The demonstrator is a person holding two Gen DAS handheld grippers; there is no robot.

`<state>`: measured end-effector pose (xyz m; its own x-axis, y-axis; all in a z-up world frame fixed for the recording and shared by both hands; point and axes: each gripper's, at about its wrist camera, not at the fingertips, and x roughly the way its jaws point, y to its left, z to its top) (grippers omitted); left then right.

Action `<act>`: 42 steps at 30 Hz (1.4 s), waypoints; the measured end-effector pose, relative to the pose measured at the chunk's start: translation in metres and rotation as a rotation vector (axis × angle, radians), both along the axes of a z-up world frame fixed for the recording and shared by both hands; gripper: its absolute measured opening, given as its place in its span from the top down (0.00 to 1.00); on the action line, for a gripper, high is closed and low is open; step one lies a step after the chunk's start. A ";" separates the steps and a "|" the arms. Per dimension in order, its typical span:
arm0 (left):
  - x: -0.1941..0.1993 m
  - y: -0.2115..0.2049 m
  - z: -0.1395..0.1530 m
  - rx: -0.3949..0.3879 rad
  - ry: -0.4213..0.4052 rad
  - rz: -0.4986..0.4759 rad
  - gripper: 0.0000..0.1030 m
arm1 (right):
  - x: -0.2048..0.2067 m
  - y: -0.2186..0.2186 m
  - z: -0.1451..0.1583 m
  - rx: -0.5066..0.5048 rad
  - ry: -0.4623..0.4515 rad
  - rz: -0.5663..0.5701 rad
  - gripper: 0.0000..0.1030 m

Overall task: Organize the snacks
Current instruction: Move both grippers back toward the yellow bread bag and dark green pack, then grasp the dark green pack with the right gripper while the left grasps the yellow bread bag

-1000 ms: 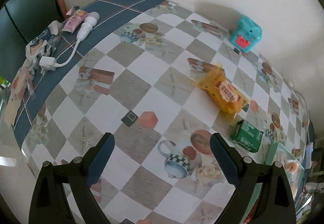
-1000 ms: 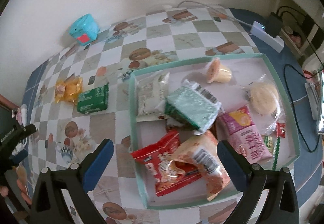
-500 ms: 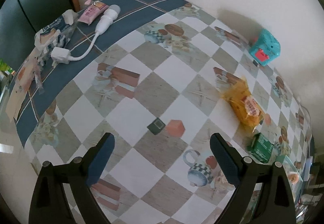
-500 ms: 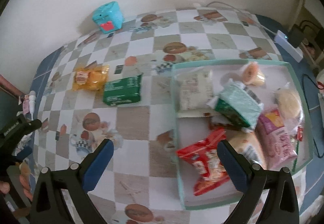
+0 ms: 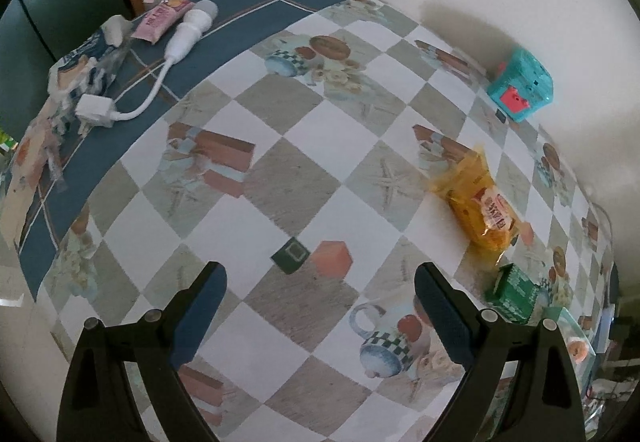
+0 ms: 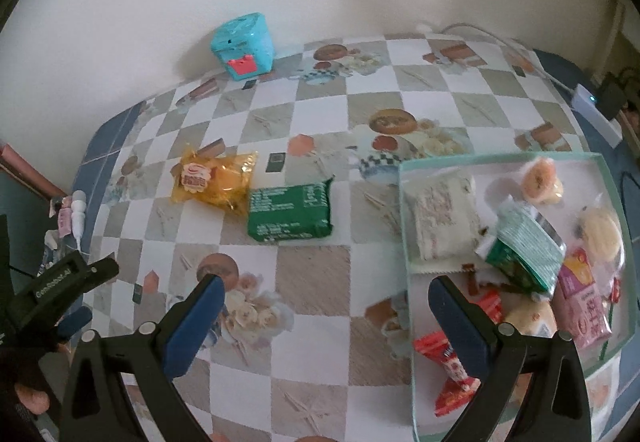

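Observation:
A yellow snack bag (image 6: 214,182) and a green snack pack (image 6: 291,212) lie side by side on the checkered tablecloth, left of a pale green tray (image 6: 405,218) that holds several snacks. Both also show in the left wrist view: the yellow bag (image 5: 478,202) and the green pack (image 5: 514,292) at the right. My right gripper (image 6: 322,318) is open and empty, above the cloth in front of the green pack. My left gripper (image 5: 318,300) is open and empty over bare cloth, well left of both packs; its body shows in the right wrist view (image 6: 60,282).
A turquoise box (image 6: 244,46) stands by the back wall. A white charger with cable (image 5: 176,42), a pink packet (image 5: 160,20) and wrappers lie on the table's blue left border. A power strip (image 6: 596,110) sits at the far right edge.
My right gripper has swung left, from over the tray to the cloth in front of the green pack. My left gripper's view has shifted left, away from the two packs.

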<state>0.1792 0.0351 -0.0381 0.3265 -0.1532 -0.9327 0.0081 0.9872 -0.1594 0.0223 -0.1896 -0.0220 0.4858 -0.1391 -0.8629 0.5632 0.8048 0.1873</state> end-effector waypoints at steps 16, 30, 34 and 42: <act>0.029 -0.030 -0.009 -0.045 0.005 -0.028 0.08 | 0.051 0.001 -0.015 -0.009 -0.022 0.042 0.00; 0.049 -0.057 -0.020 -0.098 -0.007 -0.033 0.08 | 0.080 -0.005 -0.052 -0.008 0.010 0.056 0.04; 0.053 -0.062 -0.017 -0.132 -0.035 -0.035 0.08 | 0.085 -0.009 -0.061 -0.010 0.021 0.052 0.07; 0.055 -0.084 -0.022 -0.240 -0.040 -0.097 0.08 | 0.089 -0.018 -0.071 -0.013 0.024 0.039 0.15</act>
